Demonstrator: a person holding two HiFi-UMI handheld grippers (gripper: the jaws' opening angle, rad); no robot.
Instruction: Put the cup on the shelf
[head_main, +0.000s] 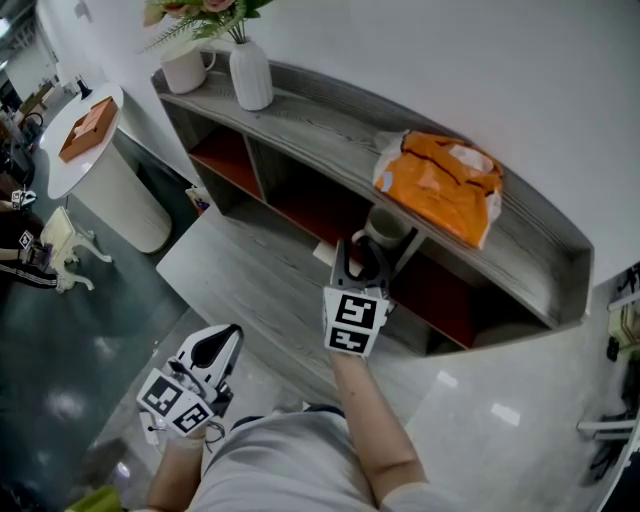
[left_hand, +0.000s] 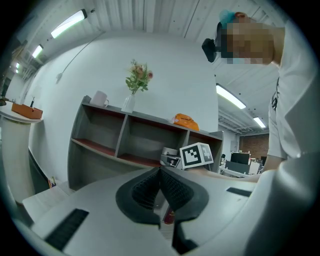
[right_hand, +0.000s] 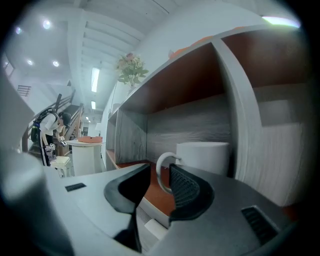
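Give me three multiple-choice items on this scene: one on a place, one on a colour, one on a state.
1. The cup stands: A) on the round table; B) inside a compartment of the shelf, on its red-brown board; C) on that shelf's top board.
2. The bag on top is: A) blue; B) orange; C) green.
3. The right gripper has its jaws: A) closed together, empty; B) clamped on the vase; C) apart, the cup's handle between them.
Key: 1 B, the top board roofs it; 2 B, plain in the head view; 3 C, a gap shows beside the handle.
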